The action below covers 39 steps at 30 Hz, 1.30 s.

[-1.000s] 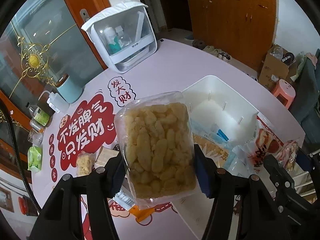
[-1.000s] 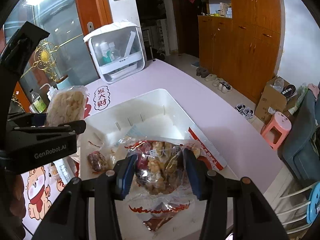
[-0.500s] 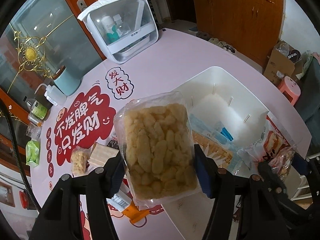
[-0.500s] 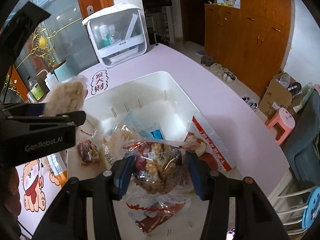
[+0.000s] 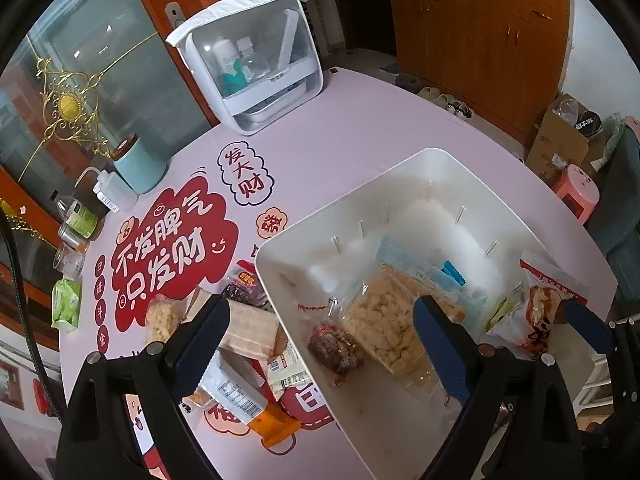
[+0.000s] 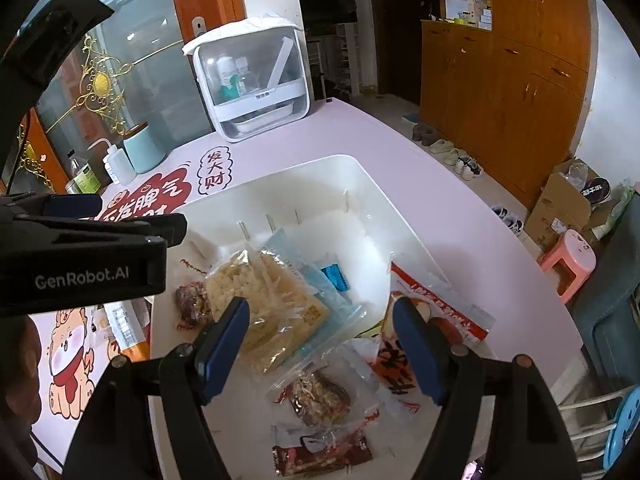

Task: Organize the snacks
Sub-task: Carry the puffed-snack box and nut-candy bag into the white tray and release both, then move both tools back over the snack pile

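Observation:
A clear bag of pale puffed snacks (image 5: 384,328) lies inside the white bin (image 5: 264,256), beside a small dark red pack (image 5: 336,346). My left gripper (image 5: 320,344) hovers above them, its jaws opening, with nothing pressed between the blue pads. In the right wrist view, a clear bag of mixed brown snacks (image 6: 320,392) rests on the bin (image 6: 360,168) floor below my right gripper (image 6: 320,340). Its jaws are opening too and grip nothing. The puffed bag (image 6: 256,292) and blue-wrapped packs lie just beyond it. The left gripper (image 6: 80,264) shows at that view's left edge.
Loose packs lie on the pink table left of the bin: a tan block (image 5: 248,332), a silver and orange pack (image 5: 236,396), a small puffed bag (image 5: 160,320). A red and white bag (image 6: 432,312) lies at the bin's right rim. A white storage box (image 5: 248,64) stands far back.
Both grippers opened. The puffed snack bag dropped from the left gripper into the bin, and the mixed snack bag dropped from the right gripper onto the bin floor.

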### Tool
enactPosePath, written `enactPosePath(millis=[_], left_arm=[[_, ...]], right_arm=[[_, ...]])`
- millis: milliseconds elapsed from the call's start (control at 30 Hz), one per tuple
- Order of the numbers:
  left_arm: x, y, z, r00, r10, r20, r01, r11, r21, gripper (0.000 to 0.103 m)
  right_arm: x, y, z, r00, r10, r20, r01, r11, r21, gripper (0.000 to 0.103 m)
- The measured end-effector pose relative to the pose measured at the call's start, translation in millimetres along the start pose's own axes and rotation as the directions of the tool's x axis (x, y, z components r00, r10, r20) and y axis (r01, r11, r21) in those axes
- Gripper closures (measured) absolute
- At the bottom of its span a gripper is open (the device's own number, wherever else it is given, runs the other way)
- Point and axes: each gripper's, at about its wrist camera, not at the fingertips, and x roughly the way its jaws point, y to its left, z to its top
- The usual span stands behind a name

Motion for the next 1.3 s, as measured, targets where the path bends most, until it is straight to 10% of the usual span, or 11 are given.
enactPosePath(millis=[1300], left_arm=[[-45, 182, -105, 0.999, 0.048, 0.020, -0.043, 0.981, -0.190, 0.011]], right_arm=[[-46, 176, -31, 0.995, 0.040, 0.095, -0.027, 0.991, -0.128, 0.028]])
